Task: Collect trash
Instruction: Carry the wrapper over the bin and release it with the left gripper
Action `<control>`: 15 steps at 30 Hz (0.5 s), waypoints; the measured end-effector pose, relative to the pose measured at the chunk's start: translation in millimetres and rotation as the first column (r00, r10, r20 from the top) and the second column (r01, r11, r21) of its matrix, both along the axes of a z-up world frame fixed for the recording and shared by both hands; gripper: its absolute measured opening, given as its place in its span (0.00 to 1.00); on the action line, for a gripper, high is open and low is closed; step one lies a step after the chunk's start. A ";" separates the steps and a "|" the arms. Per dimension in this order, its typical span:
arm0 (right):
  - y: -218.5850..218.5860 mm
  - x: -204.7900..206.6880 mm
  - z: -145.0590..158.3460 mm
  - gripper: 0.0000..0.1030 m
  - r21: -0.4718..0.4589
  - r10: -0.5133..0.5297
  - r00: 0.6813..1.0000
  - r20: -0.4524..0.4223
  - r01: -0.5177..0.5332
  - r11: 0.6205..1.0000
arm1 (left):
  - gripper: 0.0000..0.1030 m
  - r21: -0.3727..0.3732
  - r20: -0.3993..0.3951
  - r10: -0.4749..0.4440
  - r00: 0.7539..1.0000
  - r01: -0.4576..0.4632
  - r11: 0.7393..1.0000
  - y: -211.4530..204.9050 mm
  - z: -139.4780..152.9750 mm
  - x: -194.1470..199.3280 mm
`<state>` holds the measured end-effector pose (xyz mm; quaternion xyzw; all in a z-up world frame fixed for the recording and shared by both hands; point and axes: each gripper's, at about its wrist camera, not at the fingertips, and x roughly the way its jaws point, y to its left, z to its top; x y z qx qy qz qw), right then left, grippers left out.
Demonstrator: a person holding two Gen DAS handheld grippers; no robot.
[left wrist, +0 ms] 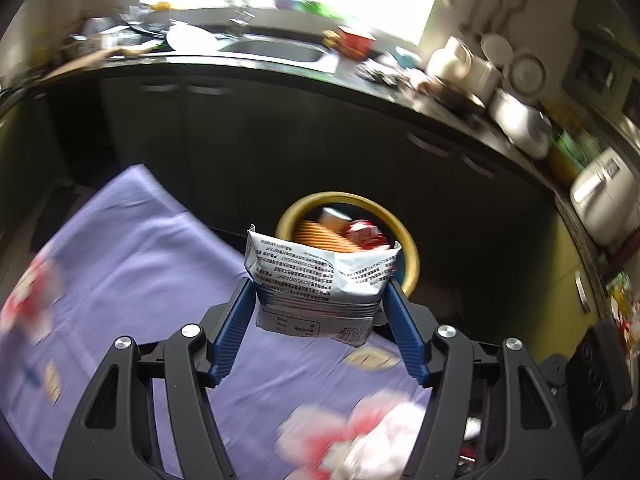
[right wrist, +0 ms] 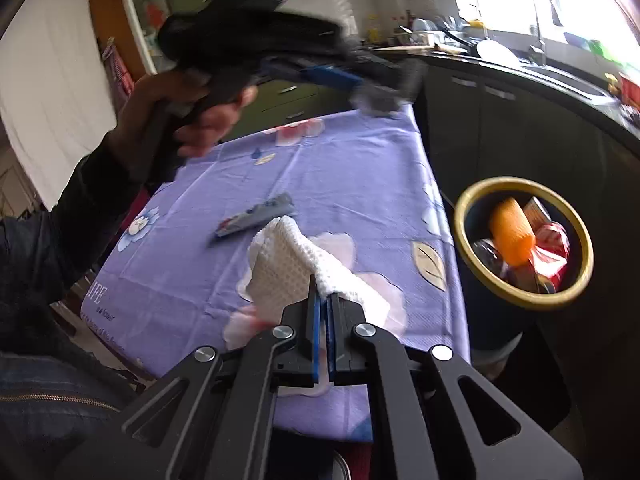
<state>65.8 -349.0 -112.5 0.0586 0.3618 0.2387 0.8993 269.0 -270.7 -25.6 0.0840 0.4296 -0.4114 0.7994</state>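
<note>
Gripped across its width between the blue fingers point(left wrist: 394, 320) of the left gripper point(left wrist: 320, 300): a silver snack wrapper point(left wrist: 320, 276), printed text upside down, long axis spanning from one finger to the other. Directly beyond and below the wrapper, the yellow-rimmed trash bin point(left wrist: 410, 256), standing on the floor just off the far edge of the purple floral tablecloth point(left wrist: 132, 264); bin mouth partly covered by the wrapper, so the drop lies ahead along the fingers' line, not yet straight under them.

Clenched tight in the right gripper point(right wrist: 323, 304): a white waffle-textured paper towel point(right wrist: 288, 264), folded over and bulging up and to the left of the closed fingers. From this side, the bin point(right wrist: 464, 216) off to the right, past the counter edge, already holding an orange item point(right wrist: 512, 236) and a red wrapper point(right wrist: 554, 246).

Left on the cloth: a flat grey wrapper point(right wrist: 256, 216), near the towel, long axis slanting up to the right. Left gripper judged nearer to a release over the bin.

Blurred by motion in the right view: the person's hand point(right wrist: 192, 120) and the left gripper point(right wrist: 372, 92) with its load. Bin's depth and lower contents indistinct; kitchen background smeared.
</note>
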 end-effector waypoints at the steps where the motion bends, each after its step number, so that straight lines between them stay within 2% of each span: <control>1: -4.2 1.0 -2.1 0.03 0.008 -0.009 1.000 -0.006 0.009 1.000 | 0.61 0.010 -0.010 -0.022 1.000 0.022 1.000 -15.6 -4.2 3.3; 5: -20.3 5.3 -10.3 0.03 0.048 -0.033 0.999 -0.026 0.034 0.998 | 0.61 0.063 -0.072 -0.098 0.993 0.103 0.993 -83.2 -29.7 18.9; 8: -25.7 8.2 -14.0 0.03 0.061 -0.024 0.999 -0.033 0.026 0.998 | 0.61 0.088 -0.128 -0.109 0.986 0.120 0.989 -119.1 -51.1 34.6; 11: -29.7 10.5 -16.0 0.03 0.080 -0.019 0.999 -0.036 0.022 0.997 | 0.61 0.083 -0.197 -0.123 0.973 0.141 0.986 -142.6 -70.6 48.9; 15: -34.7 11.4 -18.0 0.03 0.091 -0.018 0.999 -0.037 0.021 0.996 | 0.61 0.135 -0.194 -0.134 0.972 0.162 0.978 -158.6 -92.5 62.7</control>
